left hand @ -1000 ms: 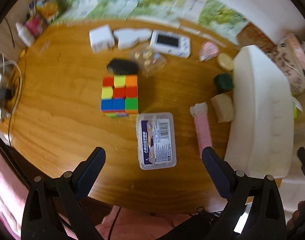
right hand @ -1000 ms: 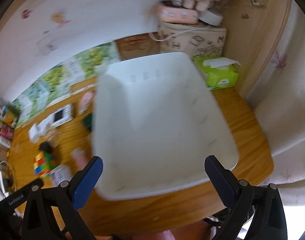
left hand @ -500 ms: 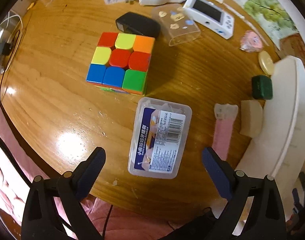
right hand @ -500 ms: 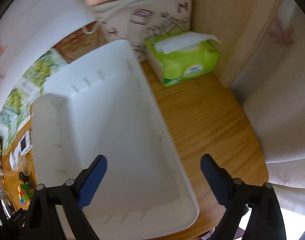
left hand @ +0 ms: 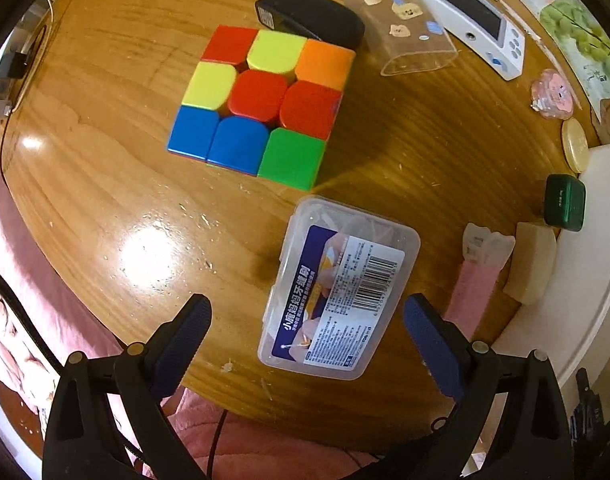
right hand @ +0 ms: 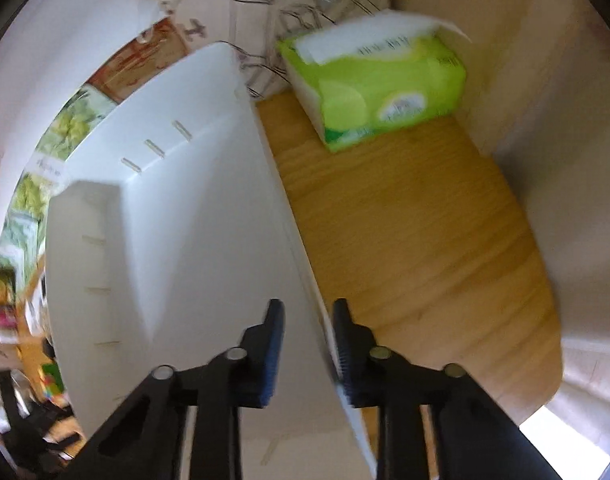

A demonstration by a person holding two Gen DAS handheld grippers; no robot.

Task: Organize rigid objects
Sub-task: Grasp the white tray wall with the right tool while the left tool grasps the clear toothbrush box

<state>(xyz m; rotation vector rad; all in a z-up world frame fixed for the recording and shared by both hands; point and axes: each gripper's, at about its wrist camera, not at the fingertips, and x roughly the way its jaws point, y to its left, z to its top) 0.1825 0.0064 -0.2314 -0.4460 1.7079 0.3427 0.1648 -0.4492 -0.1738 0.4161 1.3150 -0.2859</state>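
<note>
The white bin (right hand: 165, 240) stands on the wooden table (right hand: 405, 240); its right wall sits between the right gripper (right hand: 309, 340) fingers, whose jaws have just been closing around it, pointing steeply down. The clear plastic box (left hand: 341, 288) lies flat between the spread fingers of the left gripper (left hand: 307, 316), untouched, near the puzzle cube (left hand: 265, 100).
</note>
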